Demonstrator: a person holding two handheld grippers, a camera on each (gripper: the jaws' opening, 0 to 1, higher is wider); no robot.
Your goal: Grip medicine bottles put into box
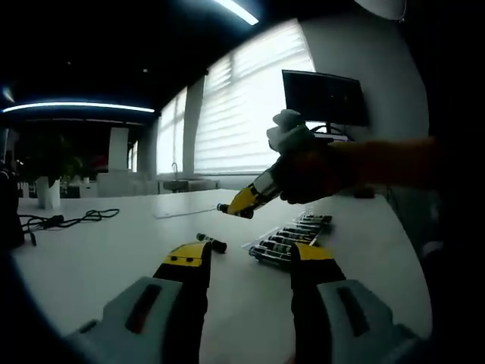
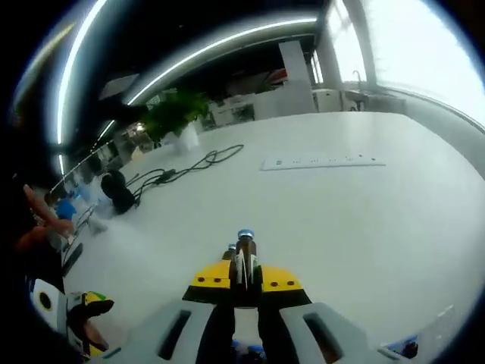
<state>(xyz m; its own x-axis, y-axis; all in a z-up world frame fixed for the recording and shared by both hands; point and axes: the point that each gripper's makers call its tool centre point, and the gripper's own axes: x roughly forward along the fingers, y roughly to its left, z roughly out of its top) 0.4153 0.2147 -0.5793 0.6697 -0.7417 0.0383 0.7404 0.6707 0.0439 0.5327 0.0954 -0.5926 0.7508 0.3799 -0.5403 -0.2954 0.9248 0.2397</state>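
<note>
White table [image 2: 364, 220] under blinds [image 1: 242, 106] holds cables [image 2: 178, 173], power strip [image 2: 322, 161].

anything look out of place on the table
One bottle lies on its side on the table, apart from the row of bottles in the box. The right tool is shut on a bottle above the table. The left tool is open and holds nothing.

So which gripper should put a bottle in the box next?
Right. The right gripper is shut on a small brown medicine bottle with a blue cap, near the clear box of bottles. The left gripper is open.
</note>
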